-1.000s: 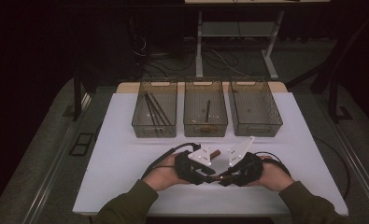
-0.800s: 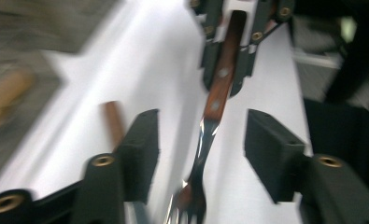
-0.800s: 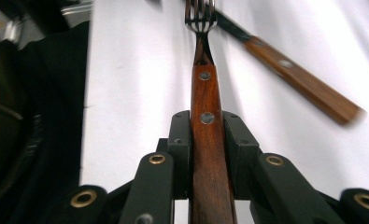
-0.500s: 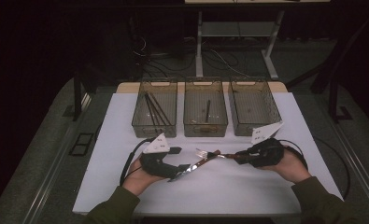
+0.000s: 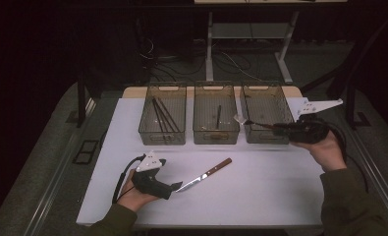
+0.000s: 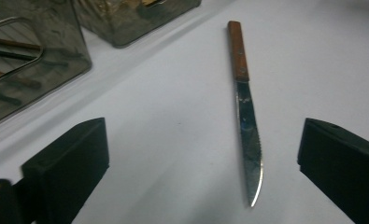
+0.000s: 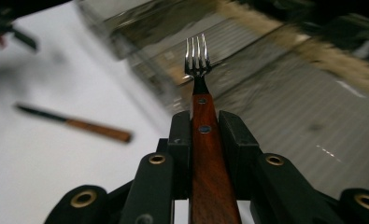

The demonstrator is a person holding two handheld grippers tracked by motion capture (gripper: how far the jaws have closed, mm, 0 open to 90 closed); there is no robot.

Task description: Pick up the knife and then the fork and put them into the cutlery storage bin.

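A knife with a wooden handle [image 5: 206,174] lies flat on the white table [image 5: 270,191], blade toward my left gripper [image 5: 176,187]. That gripper's jaws have just been opening and now stand wide open; in the left gripper view the knife [image 6: 245,121] lies between them, touched by neither, with the left gripper [image 6: 203,140] low over the table. My right gripper [image 5: 280,129] is shut on the wooden handle of a fork [image 5: 253,123], held in the air by the right bin [image 5: 264,110]. In the right gripper view the fork [image 7: 205,154] points straight out of the gripper [image 7: 204,126], tines up.
Three translucent bins stand in a row at the table's far side: the left bin [image 5: 163,115] holds dark sticks, the middle bin [image 5: 216,115] one dark utensil. The knife [image 7: 79,123] also lies off to the left in the right gripper view. Cables trail from both grippers.
Both grippers were together at mid-table. The left one moved left and down, opened and let go of the knife. The right one rose and went right toward the bins with the fork.
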